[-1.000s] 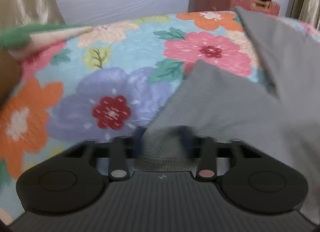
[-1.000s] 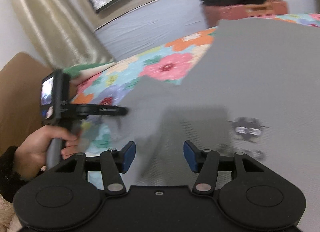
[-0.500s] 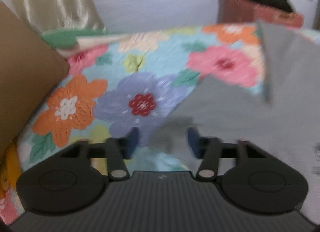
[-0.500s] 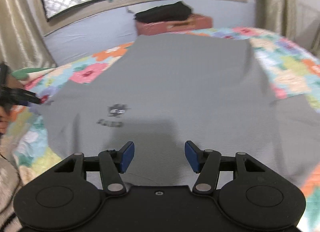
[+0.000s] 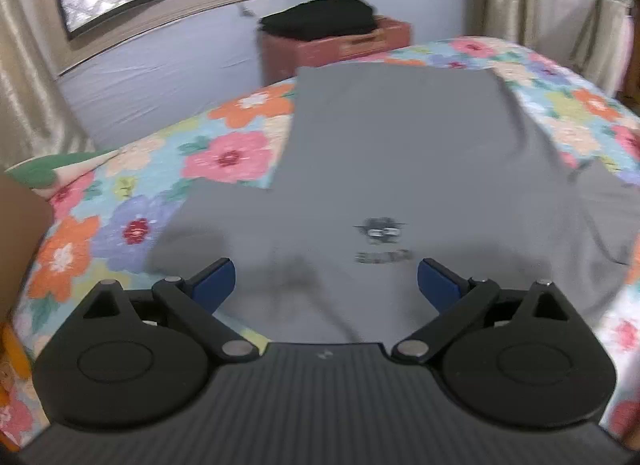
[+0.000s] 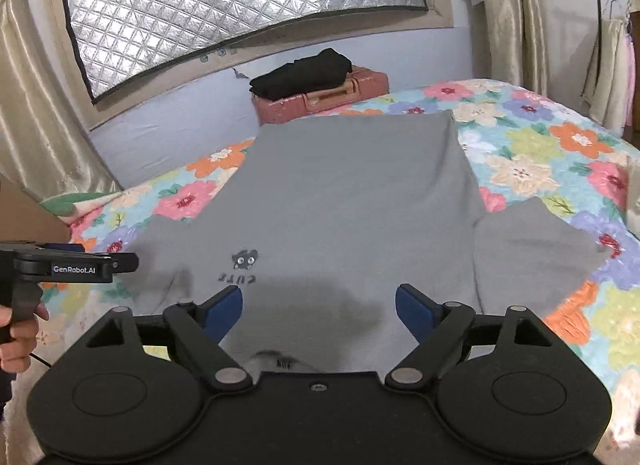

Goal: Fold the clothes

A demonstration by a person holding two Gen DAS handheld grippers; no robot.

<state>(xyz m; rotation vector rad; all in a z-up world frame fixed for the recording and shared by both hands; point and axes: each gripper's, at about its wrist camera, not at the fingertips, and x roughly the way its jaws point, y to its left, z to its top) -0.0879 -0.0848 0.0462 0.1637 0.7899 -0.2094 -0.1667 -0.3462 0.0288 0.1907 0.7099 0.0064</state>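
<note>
Grey t-shirt (image 6: 352, 201) flat on the bed (image 6: 560, 153)
Soft, floppy (light too, I'd guess): pinch a sleeve edge. Left gripper (image 5: 326, 279) and right gripper (image 6: 319, 307) both opening, nothing between.

Grey T-shirt (image 6: 352, 201), spread flat, sleeves out

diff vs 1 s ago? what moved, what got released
The left claw let go of the grey T-shirt sleeve it had pinched and pulled back; its jaws are opening with nothing between them. The right claw backed off too, jaws opening, empty. The shirt now lies spread flat. The floral bedspread and the pink suitcase are unchanged.
</note>
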